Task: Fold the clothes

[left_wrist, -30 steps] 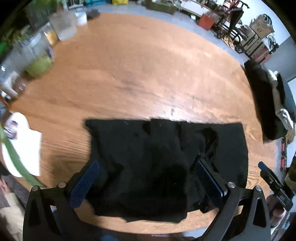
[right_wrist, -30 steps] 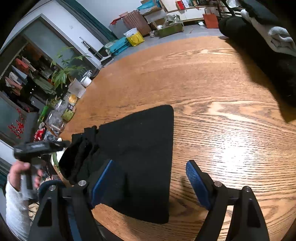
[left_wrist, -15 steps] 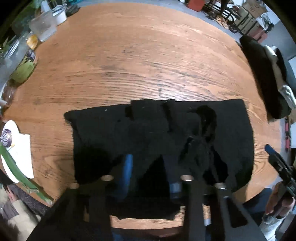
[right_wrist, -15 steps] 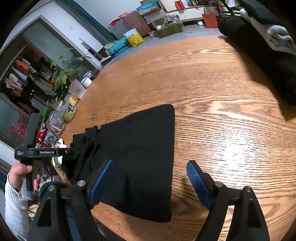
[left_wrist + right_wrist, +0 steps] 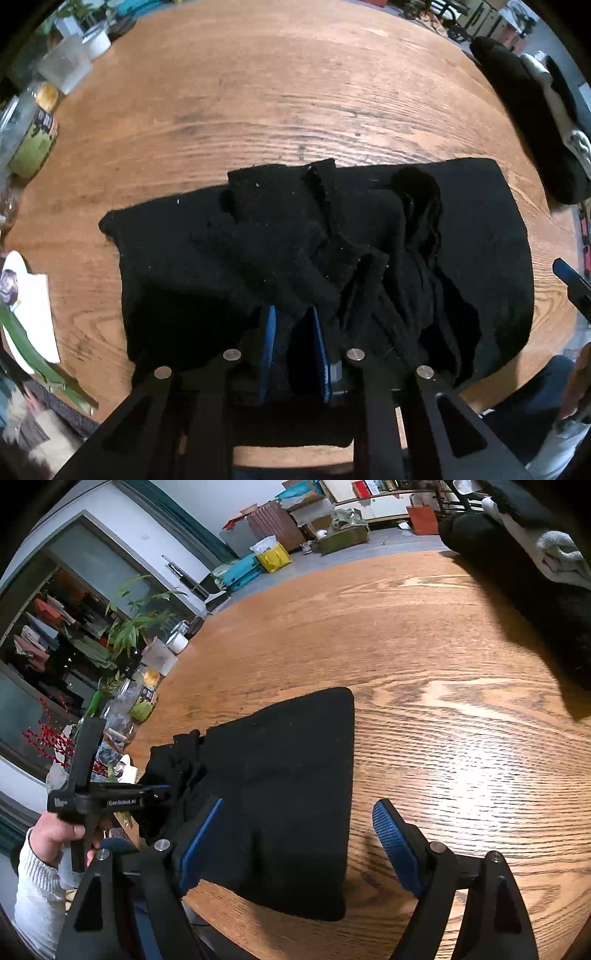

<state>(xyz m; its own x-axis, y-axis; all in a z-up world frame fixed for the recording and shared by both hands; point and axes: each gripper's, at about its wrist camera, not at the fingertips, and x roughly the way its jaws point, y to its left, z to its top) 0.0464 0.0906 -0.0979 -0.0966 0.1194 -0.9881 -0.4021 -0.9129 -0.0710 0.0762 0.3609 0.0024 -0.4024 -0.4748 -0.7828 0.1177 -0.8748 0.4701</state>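
Note:
A black garment [image 5: 369,240] lies crumpled on the round wooden table [image 5: 295,92], near its front edge. My left gripper [image 5: 293,314] points straight down onto it. Its jaws are closing, and a bunched fold of the black cloth is pinched between the blue pads [image 5: 271,332]. In the right wrist view the garment [image 5: 288,775] lies flat on its right side and rumpled at the left, where the left gripper [image 5: 110,801] meets it. My right gripper [image 5: 300,805] hangs open over the garment's near right corner, one finger above cloth, the other above bare wood.
A stack of folded dark and grey clothes [image 5: 535,122] sits at the table's right edge. Jars [image 5: 33,147], a frosted cup [image 5: 66,66] and a white paper [image 5: 33,314] crowd the left edge. A hand in a white sleeve [image 5: 51,834] holds the left gripper.
The left gripper came down onto the garment and its wide-open jaws closed in on a fold of black cloth. The right gripper stayed where it was, open.

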